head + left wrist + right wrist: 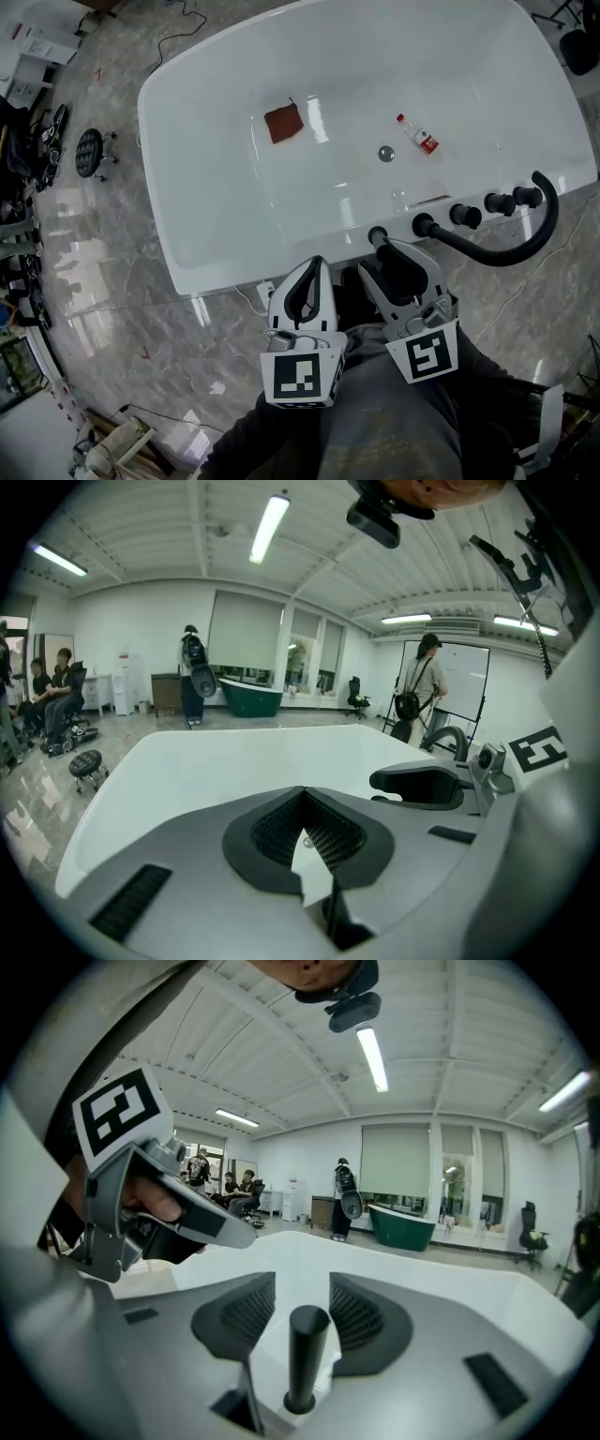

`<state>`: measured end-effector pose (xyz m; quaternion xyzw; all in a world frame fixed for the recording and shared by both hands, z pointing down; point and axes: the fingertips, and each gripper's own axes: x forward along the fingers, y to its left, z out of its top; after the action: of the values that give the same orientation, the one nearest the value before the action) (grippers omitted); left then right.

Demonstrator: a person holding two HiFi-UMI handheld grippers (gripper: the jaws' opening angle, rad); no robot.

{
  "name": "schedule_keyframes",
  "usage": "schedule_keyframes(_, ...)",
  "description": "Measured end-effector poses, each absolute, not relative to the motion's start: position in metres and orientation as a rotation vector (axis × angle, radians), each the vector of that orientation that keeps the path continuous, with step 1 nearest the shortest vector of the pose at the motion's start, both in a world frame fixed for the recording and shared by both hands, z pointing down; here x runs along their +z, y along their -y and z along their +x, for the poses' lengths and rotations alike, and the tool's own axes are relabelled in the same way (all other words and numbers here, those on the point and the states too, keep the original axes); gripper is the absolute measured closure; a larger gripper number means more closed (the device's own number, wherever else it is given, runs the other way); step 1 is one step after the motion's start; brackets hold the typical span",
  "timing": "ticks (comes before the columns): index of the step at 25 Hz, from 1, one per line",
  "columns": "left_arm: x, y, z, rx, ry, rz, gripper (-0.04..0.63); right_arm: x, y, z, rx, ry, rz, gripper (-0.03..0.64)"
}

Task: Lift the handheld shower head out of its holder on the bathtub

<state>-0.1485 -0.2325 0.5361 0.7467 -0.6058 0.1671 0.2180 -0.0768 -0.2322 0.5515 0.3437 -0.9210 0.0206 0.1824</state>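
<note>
The black handheld shower head [378,234] stands upright in its holder on the near rim of the white bathtub [206,216]. My right gripper [398,253] is open around it. In the right gripper view the black handle [305,1354] rises between the two pads [246,1314] with a gap on each side. My left gripper [314,266] hangs just left of it over the tub's edge, shut with nothing in it; its tips [302,794] meet. The right gripper [422,785] shows at the right of the left gripper view.
Black knobs [465,215] and a spout [424,225] line the rim to the right, with a black hose [511,251] looping off it. Inside the tub lie a red-brown cloth [284,123], a small bottle [418,134] and the drain [385,153]. People stand far off [192,677].
</note>
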Motion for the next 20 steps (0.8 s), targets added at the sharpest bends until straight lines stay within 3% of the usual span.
schedule_keyframes(13,0.553,0.236,-0.149,0.488,1.659,2.072,0.594,0.595,0.234,-0.072,0.112,2.518,1.0,0.442)
schedule_keyframes(15,0.552,0.235,-0.148,0.489,1.659,2.073,0.594,0.599,0.234,-0.07,0.108,2.501,1.004,0.471)
schedule_keyframes(20,0.549,0.235,-0.152,0.494,1.669,2.064,0.594,0.599,0.234,-0.07,0.125,2.498,1.007,0.472)
